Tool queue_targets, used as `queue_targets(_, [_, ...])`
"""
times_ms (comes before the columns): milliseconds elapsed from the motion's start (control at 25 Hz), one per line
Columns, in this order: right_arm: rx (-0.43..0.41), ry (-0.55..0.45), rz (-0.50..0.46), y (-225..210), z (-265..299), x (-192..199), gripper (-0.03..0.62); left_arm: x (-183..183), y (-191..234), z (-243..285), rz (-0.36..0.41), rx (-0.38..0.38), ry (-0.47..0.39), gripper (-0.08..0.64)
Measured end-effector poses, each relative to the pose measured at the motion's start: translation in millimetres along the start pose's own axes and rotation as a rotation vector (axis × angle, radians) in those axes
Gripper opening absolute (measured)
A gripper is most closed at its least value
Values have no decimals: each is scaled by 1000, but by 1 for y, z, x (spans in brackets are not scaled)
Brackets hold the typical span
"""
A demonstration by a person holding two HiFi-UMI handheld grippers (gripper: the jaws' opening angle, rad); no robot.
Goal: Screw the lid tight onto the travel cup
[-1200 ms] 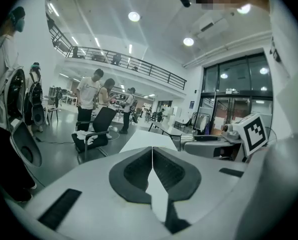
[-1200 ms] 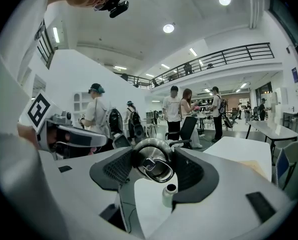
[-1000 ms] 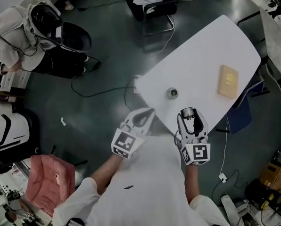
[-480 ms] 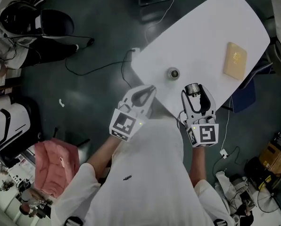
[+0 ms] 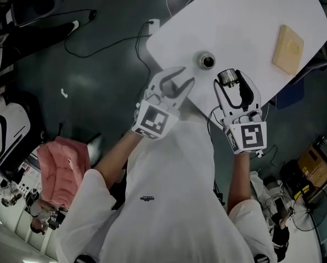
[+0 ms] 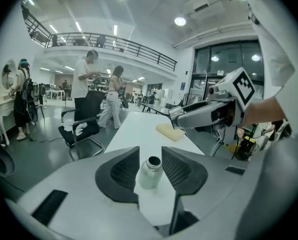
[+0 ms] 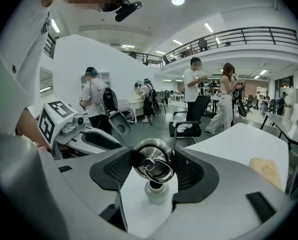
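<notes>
My right gripper (image 5: 232,81) grips the slick steel lid (image 7: 153,165). My left gripper (image 5: 184,76), jaws just opening and empty, should clasp the probably light, tippy cup (image 6: 150,173) mid-body.

right gripper (image 7: 154,176) — jaws clamped on steel lid (image 7: 153,159) | open travel cup (image 7: 157,193) upright on white table (image 7: 224,144) — beyond lid

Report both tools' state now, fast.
Left tool: open, jaws have just been opening, nothing between them; the travel cup stands ahead.
Right tool: shut on the lid.
</notes>
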State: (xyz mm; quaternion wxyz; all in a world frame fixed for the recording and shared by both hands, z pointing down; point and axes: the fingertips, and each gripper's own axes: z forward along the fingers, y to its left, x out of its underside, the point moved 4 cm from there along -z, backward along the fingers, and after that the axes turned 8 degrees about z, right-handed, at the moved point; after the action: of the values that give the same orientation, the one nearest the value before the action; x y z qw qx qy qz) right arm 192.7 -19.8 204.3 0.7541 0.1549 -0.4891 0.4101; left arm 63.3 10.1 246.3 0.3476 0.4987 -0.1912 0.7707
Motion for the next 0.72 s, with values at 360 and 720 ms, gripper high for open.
queue_targets(360, [-64,100,-55,-19,27,24,252,39,-6,58,61,99,23,264])
queue_targets(720, [-112,202,-134,-26,39,44,252,71,-13,105,152,146,22,305])
